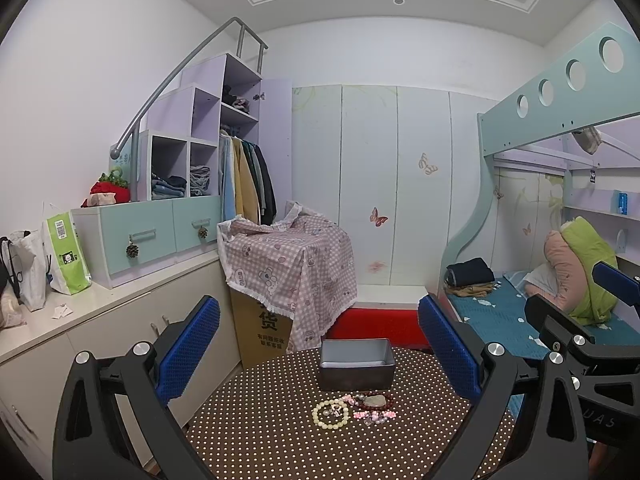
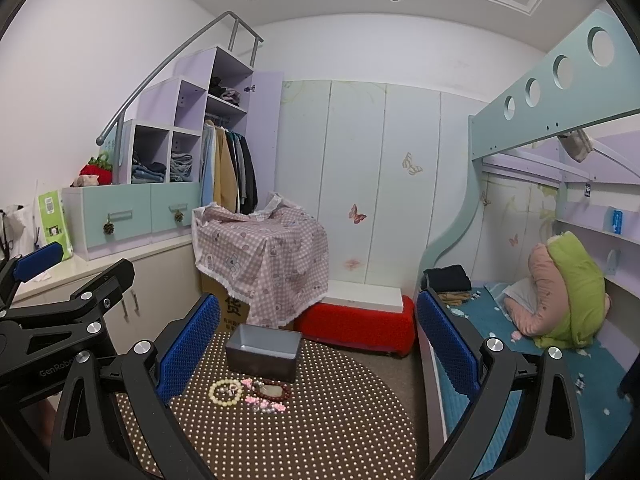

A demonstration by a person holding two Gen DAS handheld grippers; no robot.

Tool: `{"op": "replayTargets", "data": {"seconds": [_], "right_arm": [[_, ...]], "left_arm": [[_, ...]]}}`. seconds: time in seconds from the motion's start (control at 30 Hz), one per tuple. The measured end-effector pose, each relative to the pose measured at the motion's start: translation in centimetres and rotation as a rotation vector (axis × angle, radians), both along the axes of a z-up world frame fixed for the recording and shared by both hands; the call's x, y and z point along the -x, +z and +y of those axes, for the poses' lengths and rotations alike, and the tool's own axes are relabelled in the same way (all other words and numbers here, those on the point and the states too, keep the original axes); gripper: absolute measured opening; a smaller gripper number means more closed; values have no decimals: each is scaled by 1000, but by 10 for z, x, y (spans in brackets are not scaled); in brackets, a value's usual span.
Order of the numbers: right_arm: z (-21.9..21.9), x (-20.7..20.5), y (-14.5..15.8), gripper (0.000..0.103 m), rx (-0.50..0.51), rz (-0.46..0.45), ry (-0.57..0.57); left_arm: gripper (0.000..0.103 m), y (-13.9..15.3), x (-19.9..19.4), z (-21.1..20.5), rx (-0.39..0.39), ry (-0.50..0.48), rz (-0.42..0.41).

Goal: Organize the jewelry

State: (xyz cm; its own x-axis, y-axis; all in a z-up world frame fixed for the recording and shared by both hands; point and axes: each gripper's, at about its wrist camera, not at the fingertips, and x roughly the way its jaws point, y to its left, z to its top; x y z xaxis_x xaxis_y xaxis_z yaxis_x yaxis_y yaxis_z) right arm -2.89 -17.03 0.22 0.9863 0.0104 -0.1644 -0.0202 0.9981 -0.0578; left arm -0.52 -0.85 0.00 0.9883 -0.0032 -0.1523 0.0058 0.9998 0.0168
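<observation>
The bunk bed [image 1: 560,112] fills the right side of both views, with its teal mattress at lower right. The stepped shelf unit [image 1: 192,136] with hanging clothes occupies the upper left. A checked cloth [image 1: 292,256] drapes over a cardboard box at frame centre, with a red bench [image 2: 356,324] beside it.

The round table [image 1: 280,440], covered in a brown dotted cloth, lies at bottom centre. A grey open box [image 1: 356,364] stands on its far portion. Directly in front of the box, the jewelry lies on the cloth: a cream bead bracelet [image 1: 330,412], a dark red bead bracelet [image 1: 374,400] to its right, and a pink bead strand [image 1: 374,415] nearest the camera.

The left gripper [image 1: 320,352] hovers above the table, fingers spread wide, gripping nothing. The right gripper [image 2: 318,344] is likewise fully apart and unloaded.
</observation>
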Motion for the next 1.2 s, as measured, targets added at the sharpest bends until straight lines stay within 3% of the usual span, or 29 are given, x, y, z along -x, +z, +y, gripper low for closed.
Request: {"op": "replayTargets", "data": {"seconds": [1.2], "right_arm": [[-12, -2, -4, 95, -4, 3, -4]], "left_arm": [[96, -3, -5, -1, -4, -3, 7]]}}
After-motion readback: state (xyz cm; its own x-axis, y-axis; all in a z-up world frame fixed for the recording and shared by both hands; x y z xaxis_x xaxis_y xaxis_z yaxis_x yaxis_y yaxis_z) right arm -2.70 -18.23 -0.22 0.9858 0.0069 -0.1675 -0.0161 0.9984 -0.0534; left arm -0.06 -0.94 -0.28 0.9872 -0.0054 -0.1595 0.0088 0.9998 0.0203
